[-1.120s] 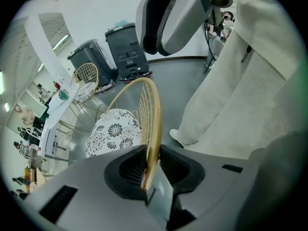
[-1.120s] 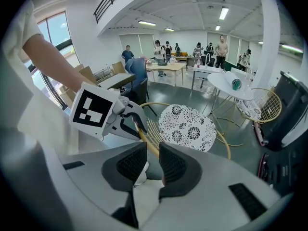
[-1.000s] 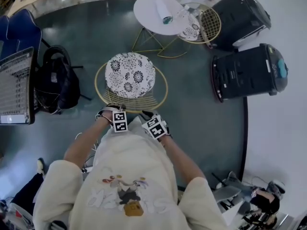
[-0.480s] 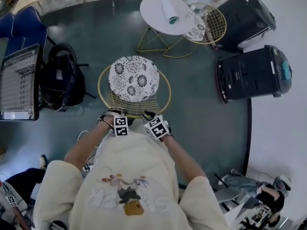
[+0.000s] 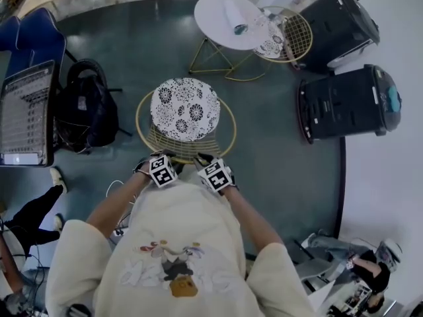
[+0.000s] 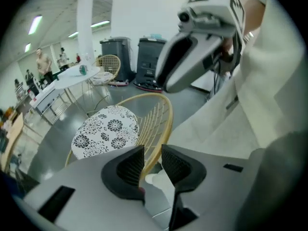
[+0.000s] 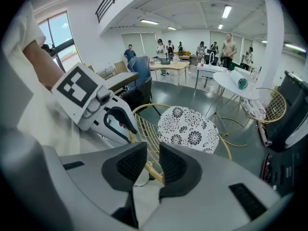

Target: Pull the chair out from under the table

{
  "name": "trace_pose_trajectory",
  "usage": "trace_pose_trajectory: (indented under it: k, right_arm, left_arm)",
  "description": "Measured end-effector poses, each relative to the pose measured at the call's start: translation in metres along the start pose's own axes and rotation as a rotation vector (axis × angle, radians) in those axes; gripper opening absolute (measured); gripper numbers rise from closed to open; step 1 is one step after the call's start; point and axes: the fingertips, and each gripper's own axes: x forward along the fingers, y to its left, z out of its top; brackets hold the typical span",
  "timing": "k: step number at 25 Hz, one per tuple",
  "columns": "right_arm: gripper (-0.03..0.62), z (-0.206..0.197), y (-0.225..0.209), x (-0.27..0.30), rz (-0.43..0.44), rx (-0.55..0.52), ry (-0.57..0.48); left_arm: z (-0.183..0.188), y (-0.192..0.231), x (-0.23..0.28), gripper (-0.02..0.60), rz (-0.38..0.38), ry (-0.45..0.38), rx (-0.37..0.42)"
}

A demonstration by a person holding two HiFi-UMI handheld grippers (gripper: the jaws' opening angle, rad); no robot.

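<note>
Teal floor [image 5: 277,170] is taking up most of the head view. Two black bins [image 5: 347,101] are standing at the R edge of that view, one behind the other. The chair [image 5: 184,144], gold wire frame w/ open-weave back, is standing out on the bare floor, well apart from the round white worktop [image 5: 221,12] and not under it. A black backpack [image 5: 86,111] is sitting on the floor to the chair's L in that view. A 2nd wire chair [image 5: 294,32] is standing just beside the worktop on its far R side. The near chair's round cushion [image 5: 185,107], white w/ black flower print, is lying on its seat.

Person is standing right behind the chair back, both arms reaching down to its top rim [image 6: 161,124].

L tool [image 6: 152,153] is opening: pads are standing apart w/ the rim running btwn them and a gap showing alongside, so it's not clamping.

R tool [image 7: 153,158] is pointing down at the same rim a bit further along, just beside the L one; its jaws are sitting narrow w/ the gold rim crossing btwn the pads, gripping it.
</note>
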Motion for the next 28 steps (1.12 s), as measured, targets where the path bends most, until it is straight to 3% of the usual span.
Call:
trace_pose_trajectory:
  k: [3, 6, 14, 18, 28]
  right_arm:
    - [0.077, 0.002, 0.001, 0.003, 0.004, 0.004, 0.0]
    - [0.077, 0.004, 0.006, 0.005, 0.013, 0.011, -0.004]
    - [0.077, 0.011, 0.001, 0.0, -0.007, -0.003, -0.029]
    - [0.077, 0.011, -0.01, -0.011, -0.022, 0.0, -0.06]
    - [0.077, -0.018, -0.026, -0.05, -0.004, -0.03, -0.088]
  left_arm:
    - [0.021, 0.015, -0.024, 0.109, 0.012, -0.14, -0.181]
    - [0.036, 0.024, -0.048, 0.109, 0.024, -0.233, -0.278]
    - [0.035, 0.018, -0.058, 0.109, 0.044, -0.248, -0.303]
    - [0.037, 0.027, -0.063, 0.109, 0.085, -0.277, -0.366]
    - [0.089, 0.014, -0.068, 0.109, 0.129, -0.38, -0.459]
